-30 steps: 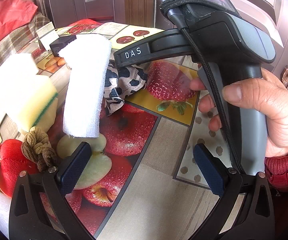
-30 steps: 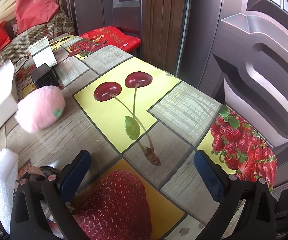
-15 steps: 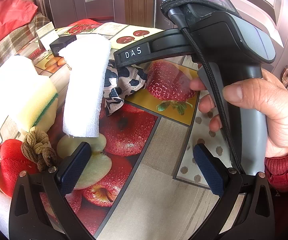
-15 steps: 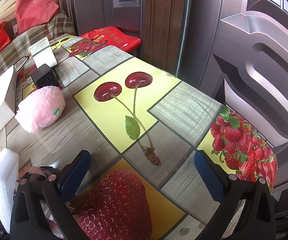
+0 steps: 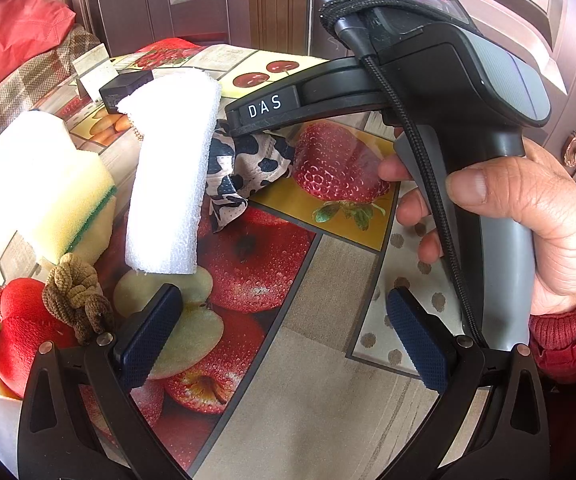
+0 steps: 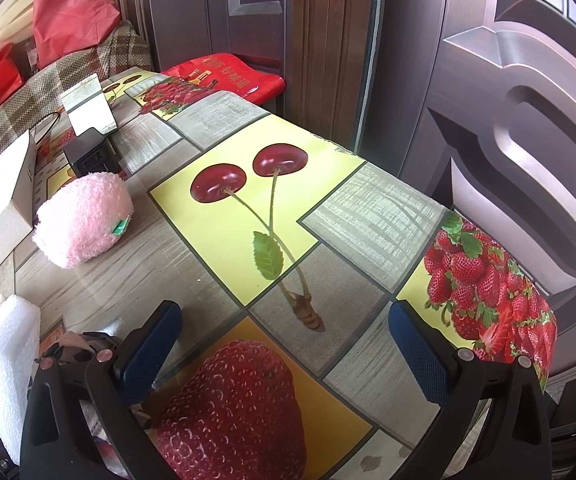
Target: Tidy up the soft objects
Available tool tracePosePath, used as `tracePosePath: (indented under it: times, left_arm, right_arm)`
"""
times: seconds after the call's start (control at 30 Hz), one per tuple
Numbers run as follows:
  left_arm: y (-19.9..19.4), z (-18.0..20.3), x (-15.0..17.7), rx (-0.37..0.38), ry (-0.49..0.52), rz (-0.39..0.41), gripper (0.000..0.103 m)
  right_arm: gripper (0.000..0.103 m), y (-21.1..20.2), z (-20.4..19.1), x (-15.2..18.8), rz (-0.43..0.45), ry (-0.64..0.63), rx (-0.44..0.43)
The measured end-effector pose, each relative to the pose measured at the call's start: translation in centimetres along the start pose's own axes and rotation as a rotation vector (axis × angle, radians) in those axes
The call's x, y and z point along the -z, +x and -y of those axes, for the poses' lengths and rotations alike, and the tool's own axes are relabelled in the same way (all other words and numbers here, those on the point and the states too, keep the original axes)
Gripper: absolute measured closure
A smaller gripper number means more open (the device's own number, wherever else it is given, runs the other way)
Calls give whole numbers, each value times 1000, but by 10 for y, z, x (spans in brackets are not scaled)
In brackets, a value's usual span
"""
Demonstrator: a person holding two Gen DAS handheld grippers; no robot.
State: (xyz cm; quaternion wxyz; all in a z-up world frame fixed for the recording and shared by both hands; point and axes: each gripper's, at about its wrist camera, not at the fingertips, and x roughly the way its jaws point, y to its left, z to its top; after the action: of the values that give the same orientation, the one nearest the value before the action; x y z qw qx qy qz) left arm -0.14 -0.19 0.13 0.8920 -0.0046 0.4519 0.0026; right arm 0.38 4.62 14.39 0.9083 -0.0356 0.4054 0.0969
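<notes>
While both claws hung over the fruit-print table (image 6: 371, 216), neither one held anything. The left gripper (image 5: 284, 332) was spread wide open, its blue pads (image 5: 150, 332) just above the picture of a cut apple. Just past its left finger lay a brown knotted hair tie (image 5: 74, 298), touching a red and cream soft thing (image 5: 12, 336) at the near left edge. A bit further on sat a yellow sponge with a green stripe (image 5: 68, 208), and beside it a long white foam piece (image 5: 172, 184) pointed away from the claw. A black-and-white spotted cloth (image 5: 248, 164) was bunched against the foam's right side. On the right, a hand (image 5: 527, 220) in a red sleeve held the right gripper's handle.

The right gripper (image 6: 286, 344) was wide open too — with only a printed strawberry under it. The same foam showed at its left. Further back a pink fluffy ball (image 6: 84, 220) rested next to a white box (image 6: 4, 200), with a small black box (image 6: 90, 154) behind it — and a red bag (image 6: 224, 76) lay at the far edge
</notes>
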Motion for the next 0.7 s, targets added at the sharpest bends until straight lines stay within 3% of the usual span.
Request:
tracePosePath:
  times: [0.13, 0.23, 0.33, 0.5, 0.57, 0.63, 0.7]
  left_arm:
    - [0, 1, -1, 0, 0, 0, 1]
    - [0, 4, -3, 7, 14, 0, 1]
    - [0, 6, -4, 8, 16, -1, 1]
    - [-6, 2, 3, 42, -9, 8, 1]
    - [-22, -3, 8, 95, -55, 62, 1]
    - [-54, -11, 17, 133, -116, 194, 1]
    - [-92, -22, 30, 124, -173, 339, 1]
  right_arm:
    - [0, 24, 30, 5, 1, 2, -7]
    - [0, 30, 49, 9, 37, 31, -110]
    - [0, 15, 66, 14, 140, 72, -234]
    - [0, -13, 75, 23, 322, 43, -227]
    - [0, -13, 77, 27, 333, 14, -212]
    - [0, -13, 81, 31, 339, -2, -223]
    - [0, -2, 98, 39, 356, -9, -224]
